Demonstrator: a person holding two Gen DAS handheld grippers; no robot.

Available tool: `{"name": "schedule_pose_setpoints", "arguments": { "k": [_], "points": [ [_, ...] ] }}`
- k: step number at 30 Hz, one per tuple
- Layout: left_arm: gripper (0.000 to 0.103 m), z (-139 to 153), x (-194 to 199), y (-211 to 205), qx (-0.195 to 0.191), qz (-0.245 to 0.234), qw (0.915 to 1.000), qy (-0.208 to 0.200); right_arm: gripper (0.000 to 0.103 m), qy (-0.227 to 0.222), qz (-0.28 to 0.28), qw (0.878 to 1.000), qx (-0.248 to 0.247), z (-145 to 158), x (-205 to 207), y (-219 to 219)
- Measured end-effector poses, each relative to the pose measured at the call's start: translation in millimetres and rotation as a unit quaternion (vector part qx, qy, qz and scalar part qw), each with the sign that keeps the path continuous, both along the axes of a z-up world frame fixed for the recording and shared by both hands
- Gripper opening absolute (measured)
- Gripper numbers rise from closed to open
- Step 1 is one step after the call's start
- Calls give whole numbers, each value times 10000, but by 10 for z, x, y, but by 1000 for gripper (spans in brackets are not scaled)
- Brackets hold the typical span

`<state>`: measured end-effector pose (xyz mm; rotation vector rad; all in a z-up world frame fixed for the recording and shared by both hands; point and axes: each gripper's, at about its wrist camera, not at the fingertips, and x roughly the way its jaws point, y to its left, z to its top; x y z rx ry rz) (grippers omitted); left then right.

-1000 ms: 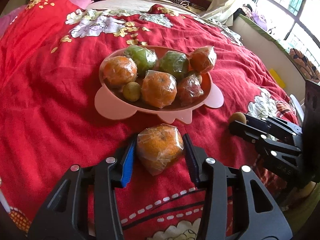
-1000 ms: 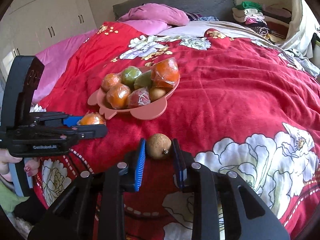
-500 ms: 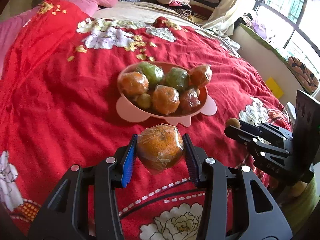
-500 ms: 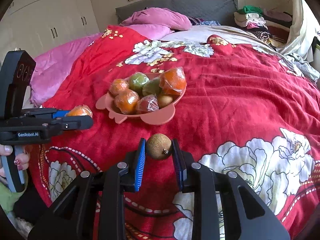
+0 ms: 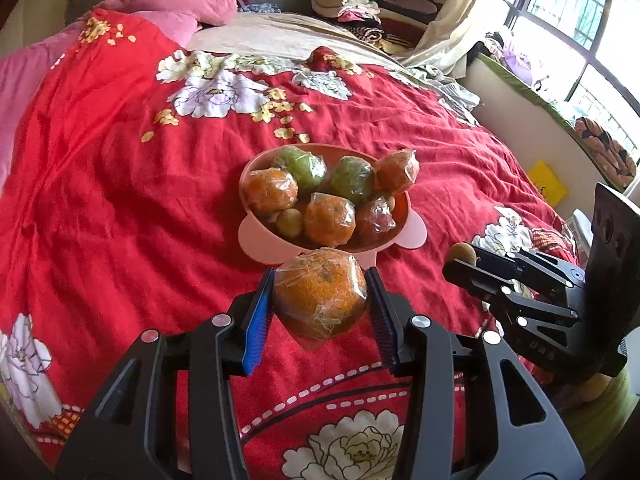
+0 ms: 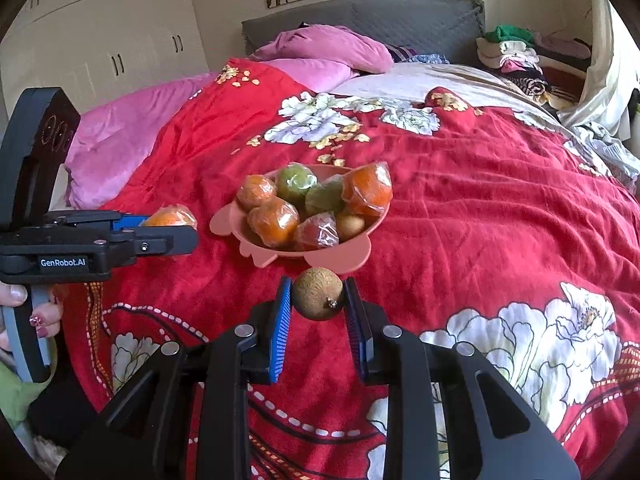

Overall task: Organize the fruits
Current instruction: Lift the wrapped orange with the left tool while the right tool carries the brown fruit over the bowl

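Observation:
A pink bowl (image 5: pixel 256 236) holding several wrapped oranges and green fruits sits mid-bed; it also shows in the right wrist view (image 6: pixel 352 260). My left gripper (image 5: pixel 320 300) is shut on a plastic-wrapped orange (image 5: pixel 320 298), held above the quilt just in front of the bowl. My right gripper (image 6: pixel 318 300) is shut on a small brown round fruit (image 6: pixel 318 298), held above the quilt in front of the bowl. In the left wrist view the right gripper (image 5: pixel 460 258) is at the right with the brown fruit (image 5: pixel 461 254). In the right wrist view the left gripper (image 6: pixel 176 232) is at the left with the orange (image 6: pixel 170 216).
A red floral quilt (image 5: pixel 120 200) covers the bed. Pink pillows (image 6: pixel 320 52) and a grey headboard (image 6: pixel 360 16) are at the far end. Folded clothes (image 5: pixel 348 4) lie at the far right. A window (image 5: pixel 580 20) and ledge run along the right.
Both grippers have lifted their fruits off the quilt and pulled back, so the bowl looks smaller and farther away. Both grips are unchanged.

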<state>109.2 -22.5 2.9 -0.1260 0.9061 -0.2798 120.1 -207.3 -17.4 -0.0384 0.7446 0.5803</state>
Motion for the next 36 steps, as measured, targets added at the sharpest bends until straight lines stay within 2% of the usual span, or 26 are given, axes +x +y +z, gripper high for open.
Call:
{"name": "schedule_pose_setpoints", "arguments": {
  "k": [15,36],
  "points": [
    [36,5,178,-91,16,-102,9999,6,25,-68,78,9999,-47,39,74,89],
    [36,24,723,-240,130,-272,9995,72,25,-64,168,9998,-54,15,226,192]
  ]
}}
